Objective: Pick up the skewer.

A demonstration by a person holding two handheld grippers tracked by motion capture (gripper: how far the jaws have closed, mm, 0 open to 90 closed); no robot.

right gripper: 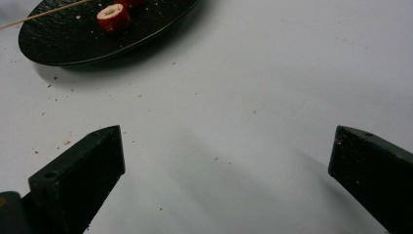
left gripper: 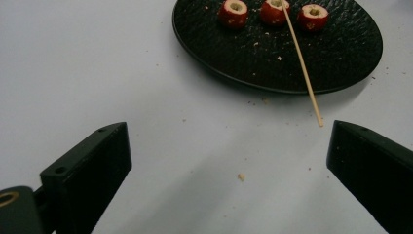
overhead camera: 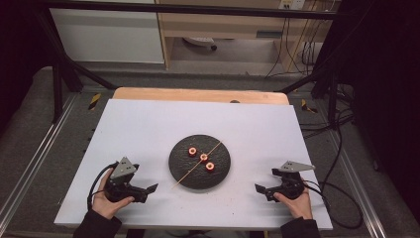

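Two grippers sit at the near edge of the white table (overhead camera: 148, 124), one on each side of the black plate (overhead camera: 181, 171), and both are empty with their jaws spread wide: your left gripper (overhead camera: 148, 191) rests near the plate's near-left rim, your right gripper (overhead camera: 261, 191) farther off to the plate's right. Nearest your left jaws is the free end of the wooden skewer (left gripper: 302, 63), which overhangs the plate rim above the table; that overhang looks like the best place to take hold, since nothing lies under it. Judge the skewer as very light, stiff along its length but thin enough to snap or roll, so pinch it across its width, gently. Its long axis runs diagonally, from the near-left tip over the rim up to the far-right of the plate, passing against the middle of the three red fruit rings (overhead camera: 203, 158). These rings lie in a short row across the plate's centre, holes facing up. They look soft, light and perhaps slick at the cut faces; grip one by its outer wall, lightly, so it does not crush. Crumbs (right gripper: 63, 142) dot the table around the plate.
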